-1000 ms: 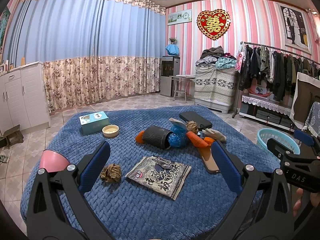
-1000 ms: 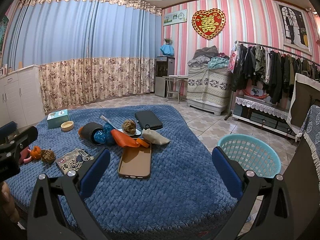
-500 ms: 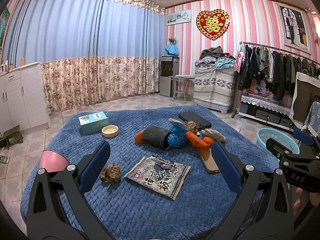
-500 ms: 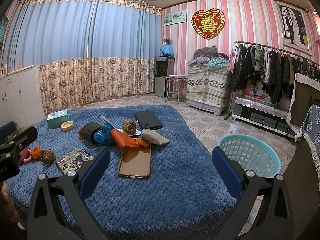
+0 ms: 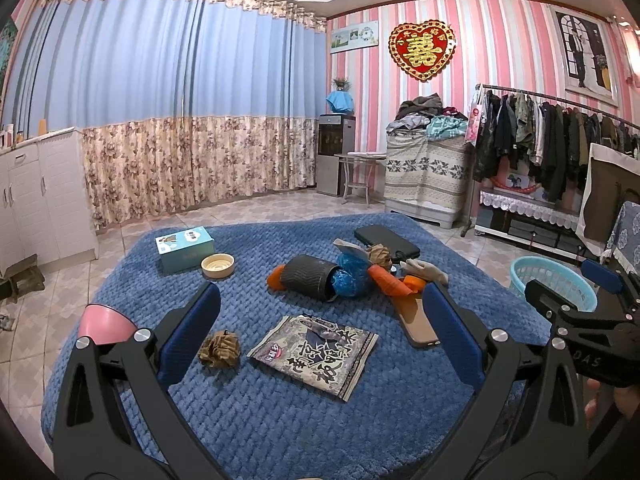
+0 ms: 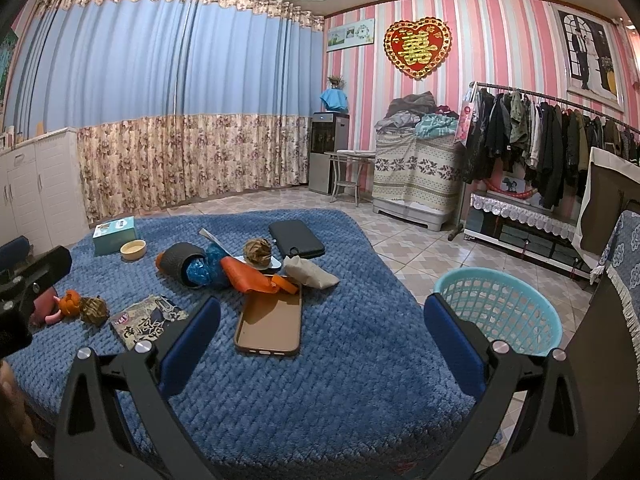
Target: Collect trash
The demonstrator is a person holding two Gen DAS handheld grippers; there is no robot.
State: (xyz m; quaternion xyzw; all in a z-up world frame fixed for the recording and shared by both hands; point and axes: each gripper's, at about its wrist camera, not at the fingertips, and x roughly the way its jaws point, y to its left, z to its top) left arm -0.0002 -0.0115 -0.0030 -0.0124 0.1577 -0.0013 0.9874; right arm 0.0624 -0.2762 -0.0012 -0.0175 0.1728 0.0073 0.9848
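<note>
Left tongs (image 5: 320, 336), right tongs (image 6: 320, 338): black triangular-cutout arms, blue pads (image 5: 190, 330), silver screws; "DAS" marking.

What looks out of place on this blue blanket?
The black cup lies tipped on its side in the middle, blue wrapper spilling from its mouth. Crumpled brown paper and an empty snack packet lie loose nearby.

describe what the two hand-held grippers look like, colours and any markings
Both match: the left hand-held gripper and the right hand-held gripper have black angular frames with triangular cut-outs, silver round bolts at the joints and blue padded fingers. White letters "DAS" show on the right one's black body in the left wrist view. No cables or sleeves show.
</note>
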